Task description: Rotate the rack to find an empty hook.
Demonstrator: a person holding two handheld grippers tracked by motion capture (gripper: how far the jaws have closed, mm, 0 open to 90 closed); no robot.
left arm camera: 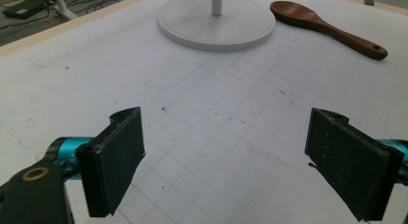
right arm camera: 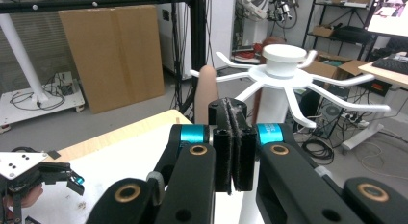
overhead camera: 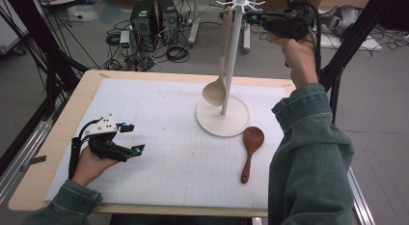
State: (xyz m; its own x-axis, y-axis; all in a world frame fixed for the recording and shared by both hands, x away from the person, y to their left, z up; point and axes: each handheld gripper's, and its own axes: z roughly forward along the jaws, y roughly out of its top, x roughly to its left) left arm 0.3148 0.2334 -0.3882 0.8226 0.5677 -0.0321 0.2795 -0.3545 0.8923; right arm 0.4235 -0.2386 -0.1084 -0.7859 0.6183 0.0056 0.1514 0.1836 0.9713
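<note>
While the right gripper [overhead camera: 255, 18] is up by the top of the white stand [overhead camera: 230, 65], a pale spoon [overhead camera: 221, 61] hangs from it. A brown spoon [overhead camera: 250, 150] lies just beside its base. The left gripper [left arm camera: 223, 161] shows wide jaws holding nothing, the stand beyond. The right gripper's own view has jaws pressed together, the stand's hooks [right arm camera: 308, 84] behind.

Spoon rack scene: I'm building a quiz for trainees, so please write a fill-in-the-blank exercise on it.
1. The pale wooden spoon hangs from the white ____.
2. The dark brown spoon lies on the ____, beside the rack's round base.
3. The left gripper has its jaws ____, with nothing between them.
4. The right gripper, raised near the rack's top, has its jaws ____.

Missing words: rack; mat; open; shut
</note>
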